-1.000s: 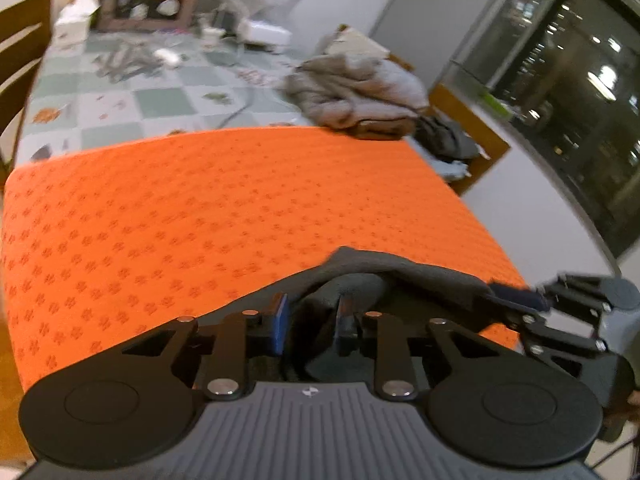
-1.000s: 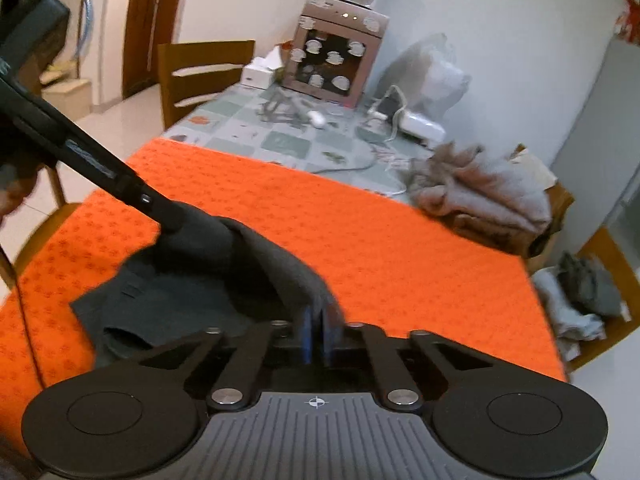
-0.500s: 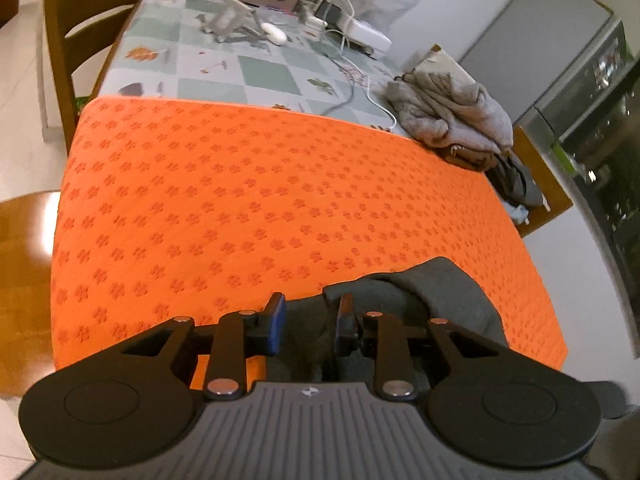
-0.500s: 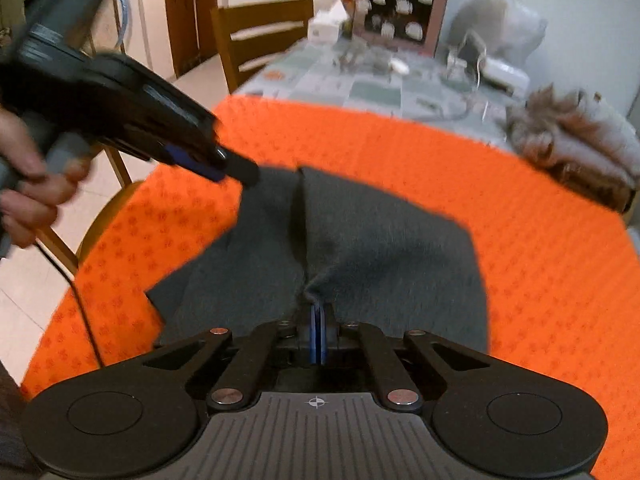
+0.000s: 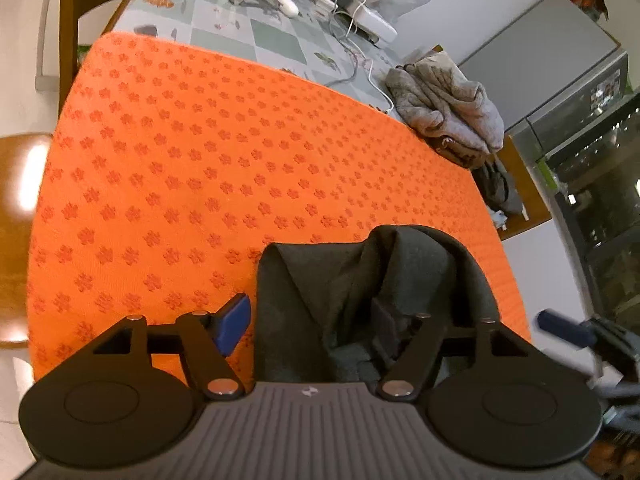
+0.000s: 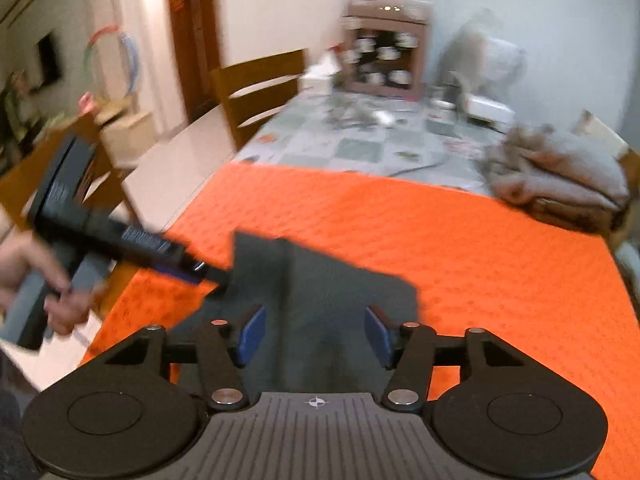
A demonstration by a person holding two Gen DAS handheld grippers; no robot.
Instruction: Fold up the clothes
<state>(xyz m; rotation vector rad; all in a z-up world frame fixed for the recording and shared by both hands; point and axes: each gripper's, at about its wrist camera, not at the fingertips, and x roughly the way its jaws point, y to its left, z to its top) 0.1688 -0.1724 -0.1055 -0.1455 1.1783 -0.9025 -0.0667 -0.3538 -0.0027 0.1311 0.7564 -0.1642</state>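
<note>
A dark grey garment [image 5: 372, 280] lies rumpled on the orange cloth [image 5: 200, 168] at the near edge of the table. It also shows in the right wrist view [image 6: 320, 292]. My left gripper [image 5: 308, 322] is open, with its jaws spread over the garment's near part; the right pad is partly hidden by cloth. My right gripper [image 6: 314, 336] is open above the garment's near edge and holds nothing. The left gripper shows in the right wrist view [image 6: 200, 270] at the garment's left corner. The right gripper's blue fingertip [image 5: 560, 326] shows at the right of the left wrist view.
A pile of grey-brown clothes [image 5: 448, 104] lies at the far right of the table. Cables, a white box [image 5: 372, 26] and small items sit on the checked tablecloth [image 5: 280, 40] beyond. Wooden chairs [image 6: 260, 96] stand at the left.
Both grippers have opened and let go of the dark garment, which now rests on the orange cloth. The right gripper was shut on its edge half a second ago.
</note>
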